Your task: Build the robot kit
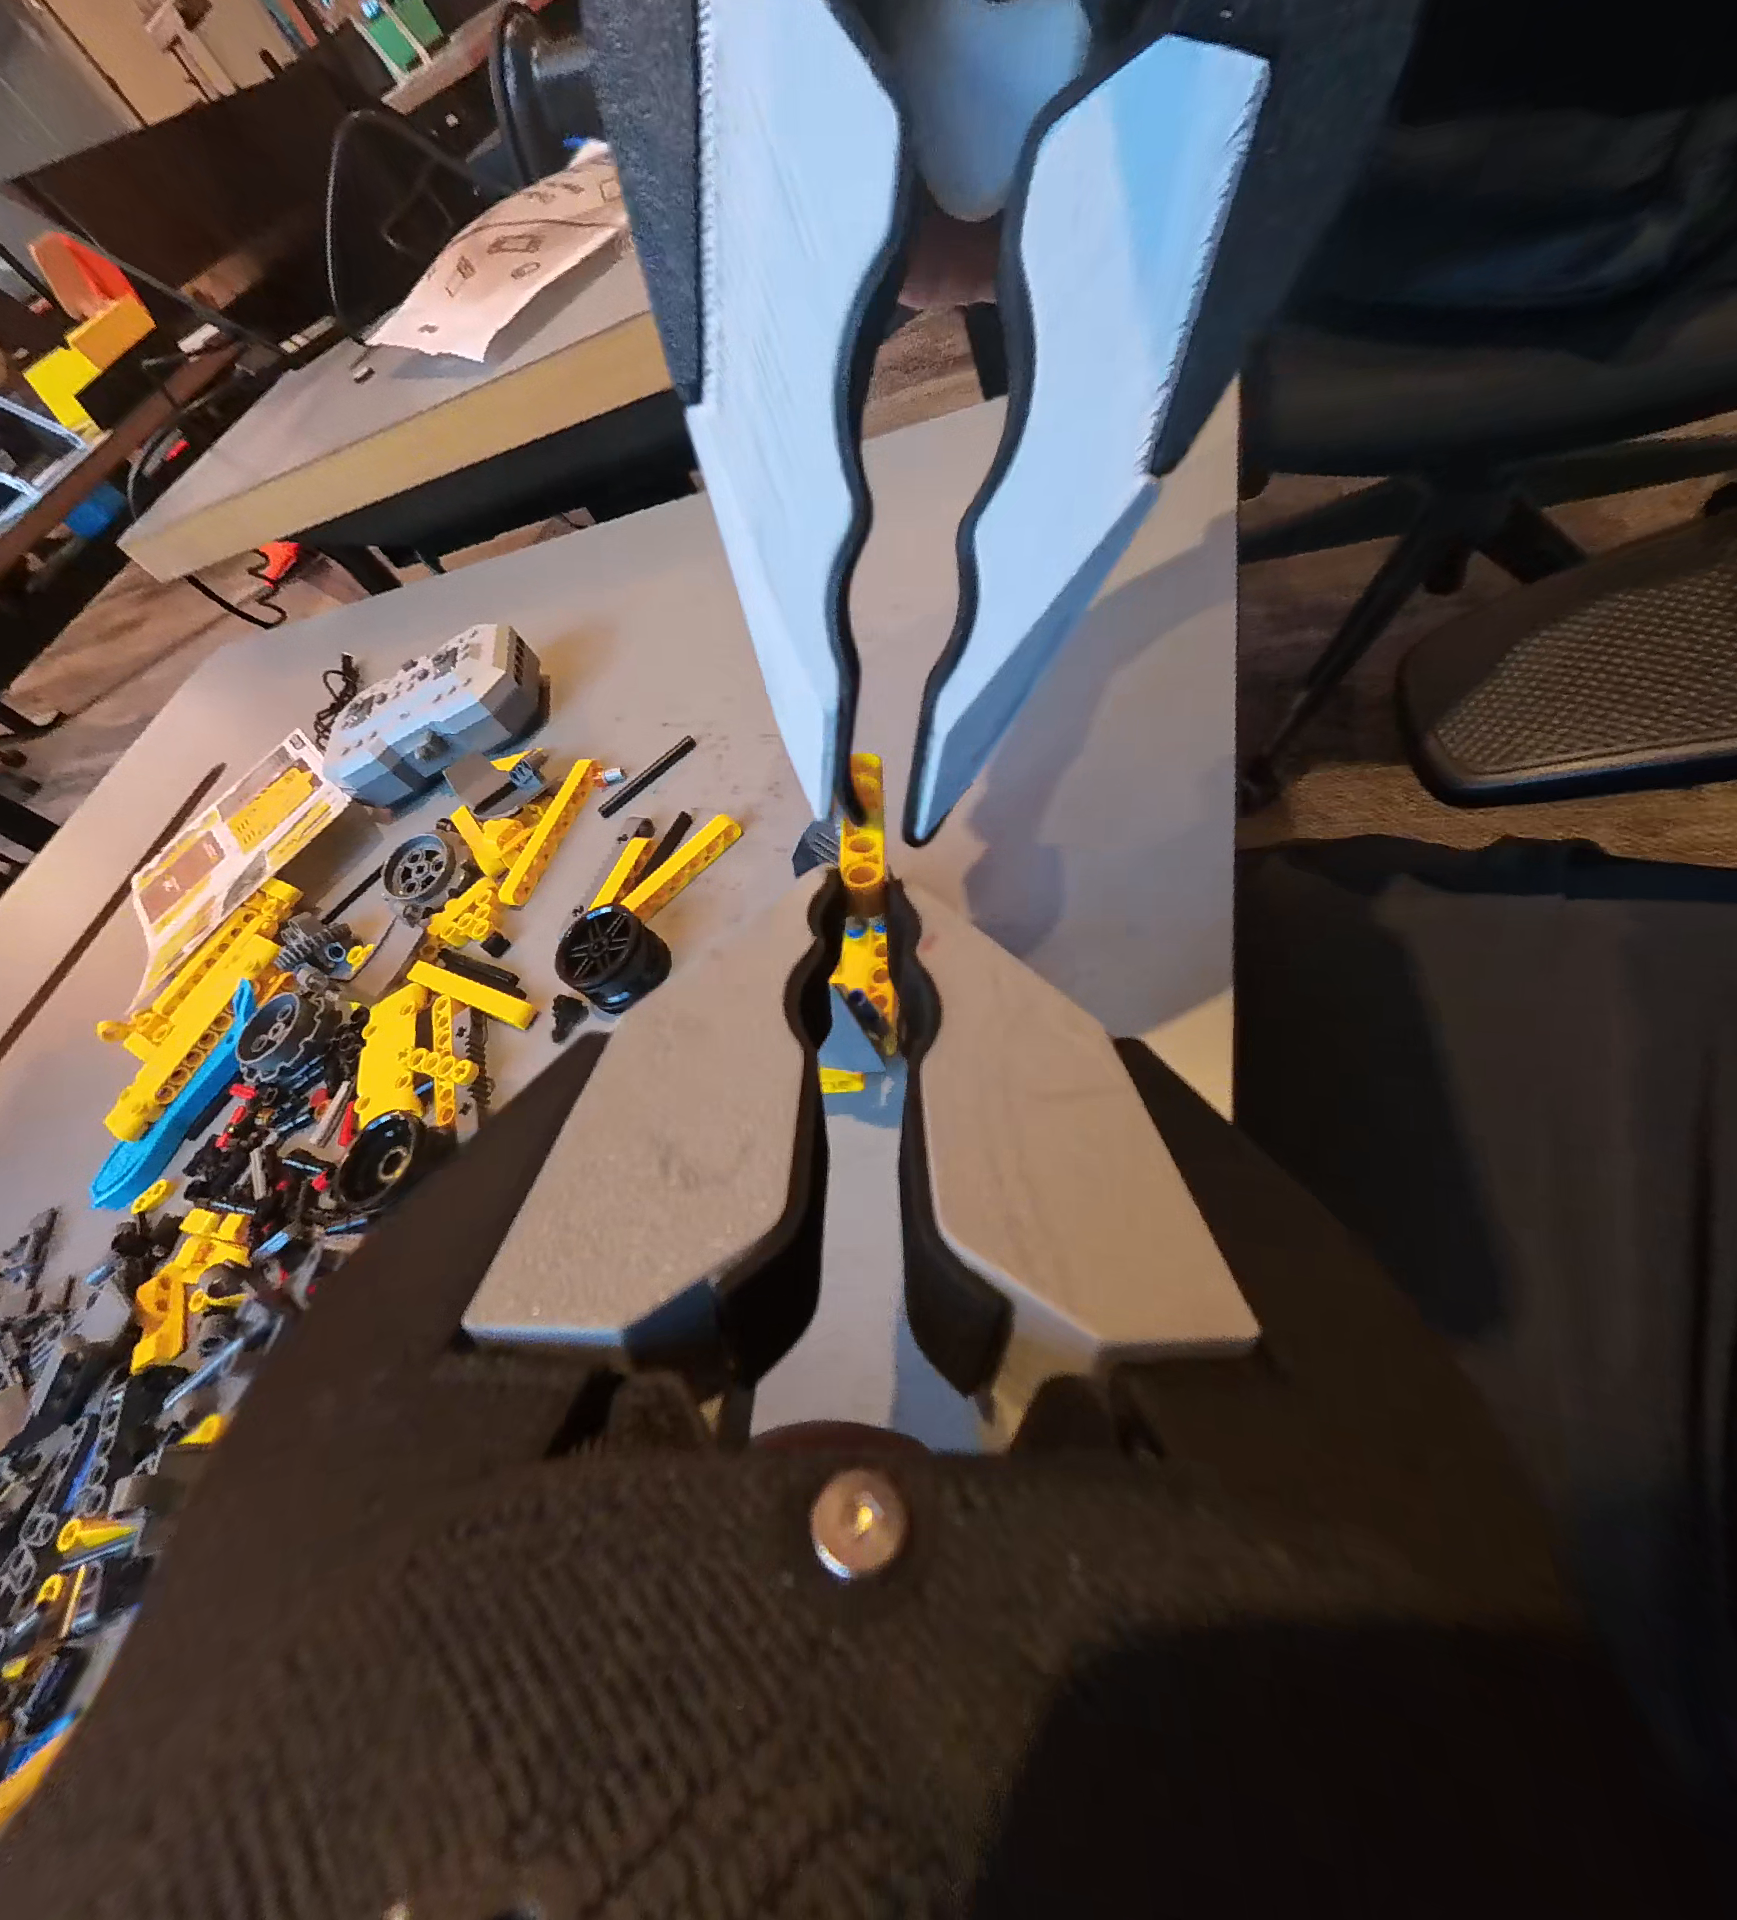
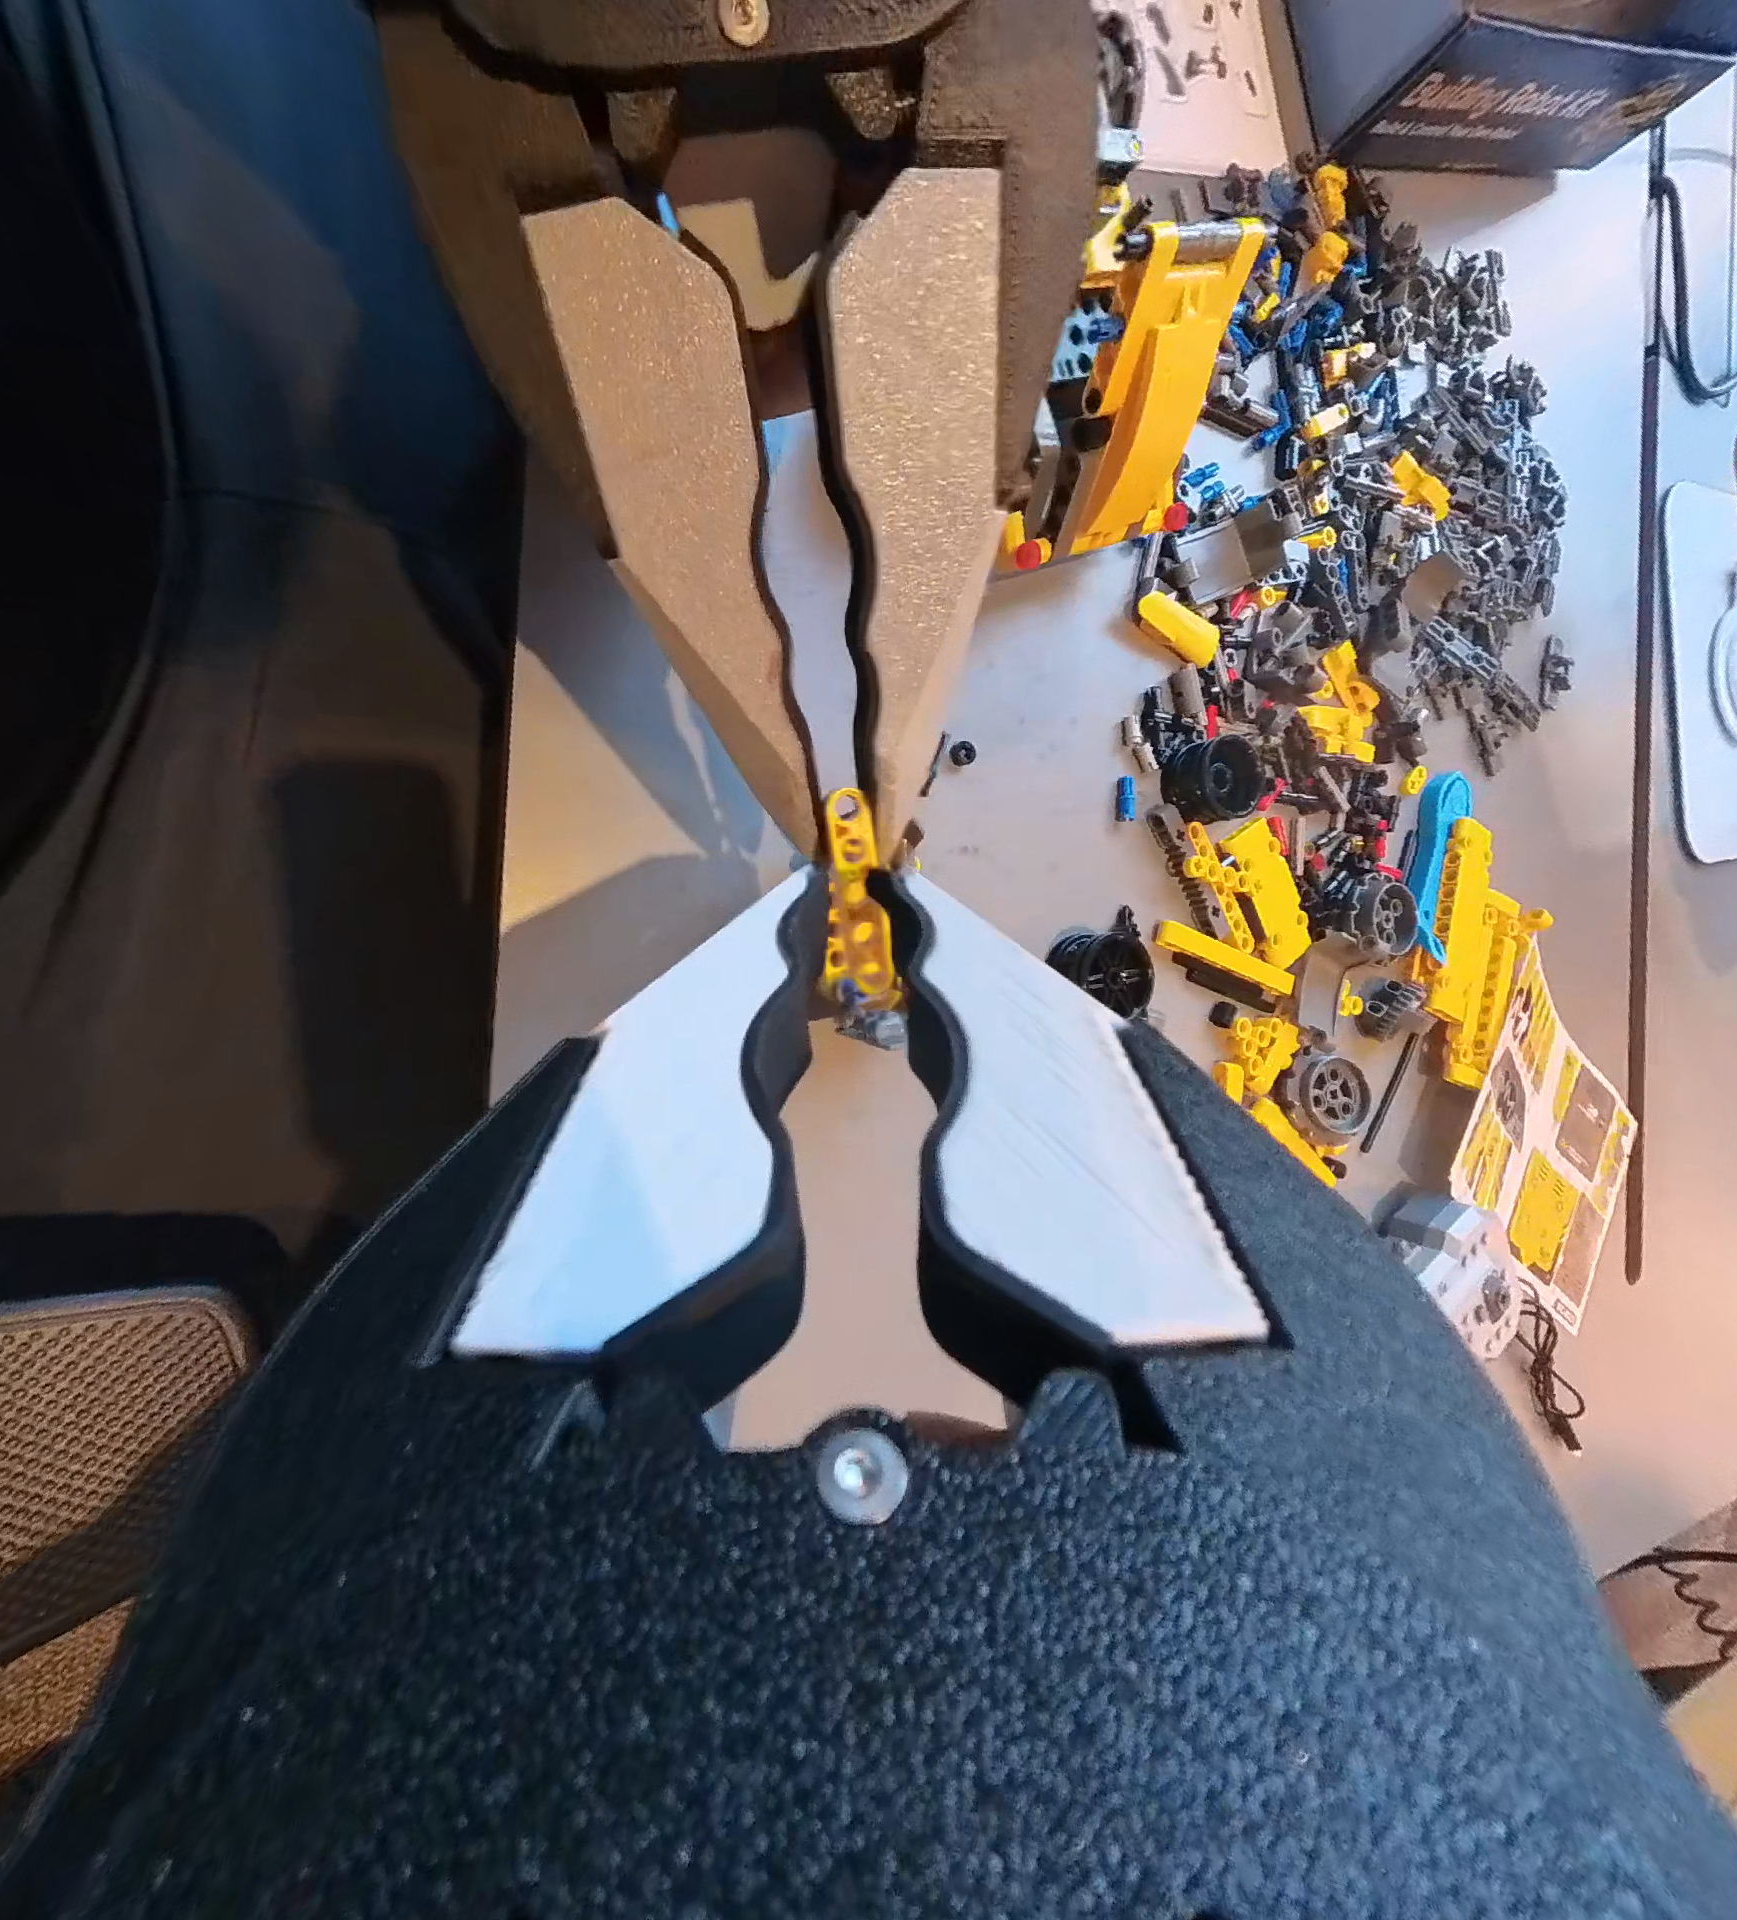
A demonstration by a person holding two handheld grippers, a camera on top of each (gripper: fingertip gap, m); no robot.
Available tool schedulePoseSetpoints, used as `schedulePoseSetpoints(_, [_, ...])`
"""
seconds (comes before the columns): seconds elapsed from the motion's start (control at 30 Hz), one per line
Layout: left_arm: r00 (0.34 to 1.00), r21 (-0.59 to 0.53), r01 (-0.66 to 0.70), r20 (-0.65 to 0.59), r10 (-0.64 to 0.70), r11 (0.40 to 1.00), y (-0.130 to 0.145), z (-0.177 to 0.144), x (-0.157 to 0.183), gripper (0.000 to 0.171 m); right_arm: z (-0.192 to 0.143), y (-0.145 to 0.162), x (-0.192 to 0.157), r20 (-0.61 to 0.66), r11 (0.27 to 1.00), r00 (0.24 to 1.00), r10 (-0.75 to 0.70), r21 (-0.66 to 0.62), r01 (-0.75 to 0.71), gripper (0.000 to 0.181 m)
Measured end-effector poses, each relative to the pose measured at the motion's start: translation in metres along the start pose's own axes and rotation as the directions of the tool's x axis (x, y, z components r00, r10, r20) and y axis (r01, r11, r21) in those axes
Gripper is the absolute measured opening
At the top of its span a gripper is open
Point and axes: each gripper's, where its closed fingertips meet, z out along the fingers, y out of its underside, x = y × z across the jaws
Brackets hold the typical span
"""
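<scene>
Both the left gripper (image 1: 862,914) and right gripper (image 2: 848,894) pinch one small, light, stiff yellow beam (image 1: 862,862), loose bricks (image 1: 324,1039) at nine o'clock.

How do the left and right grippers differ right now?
The left gripper has matte grey fingers; the right gripper has white ones. The left gripper's black body looks ribbed; the right gripper's looks pebbled. Both have wavy black pads and close tip to tip on the same yellow beam.
</scene>
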Motion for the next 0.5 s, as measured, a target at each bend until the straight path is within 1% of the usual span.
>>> schedulePoseSetpoints(0.03, [1.000,0.003,-0.011,0.000,0.011,1.000,-0.0005,-0.0002,0.0009,0.006,0.0001,0.0001,0.0011,-0.003,1.000,1.000,0.000,-0.004,0.000,0.012])
schedulePoseSetpoints(0.2, [0.999,-0.005,-0.031,0.009,0.031,1.000,0.0007,0.0004,0.0017,0.006,0.0009,0.0011,0.0010,-0.010,1.000,1.000,-0.013,-0.020,0.013,0.015])
schedulePoseSetpoints(0.23, [1.000,-0.003,-0.027,0.006,0.027,1.000,0.0006,0.0003,0.0021,0.006,0.0005,0.0008,0.0025,-0.023,1.000,1.000,-0.014,-0.021,0.014,0.022])
schedulePoseSetpoints(0.27, [1.000,-0.005,-0.022,0.003,0.022,1.000,0.0011,0.0005,0.0024,0.006,-0.0006,0.0002,0.0043,-0.035,1.000,0.999,-0.013,-0.018,0.012,0.026])
schedulePoseSetpoints(0.33, [1.000,-0.005,-0.022,0.004,0.022,1.000,0.0015,0.0006,0.0023,0.006,-0.0029,-0.0017,0.0039,-0.033,1.000,0.999,-0.006,-0.008,0.006,0.026])
schedulePoseSetpoints(0.4, [1.000,0.004,-0.022,0.003,0.022,1.000,-0.0008,0.0001,0.0029,0.006,-0.0025,0.0001,0.0027,-0.032,1.000,0.999,-0.014,-0.022,0.013,0.023])
schedulePoseSetpoints(0.5, [1.000,0.008,-0.025,0.002,0.025,1.000,-0.0034,-0.0003,0.0033,0.006,0.0009,0.0028,-0.0008,-0.030,0.997,0.998,-0.051,-0.051,0.050,0.009])
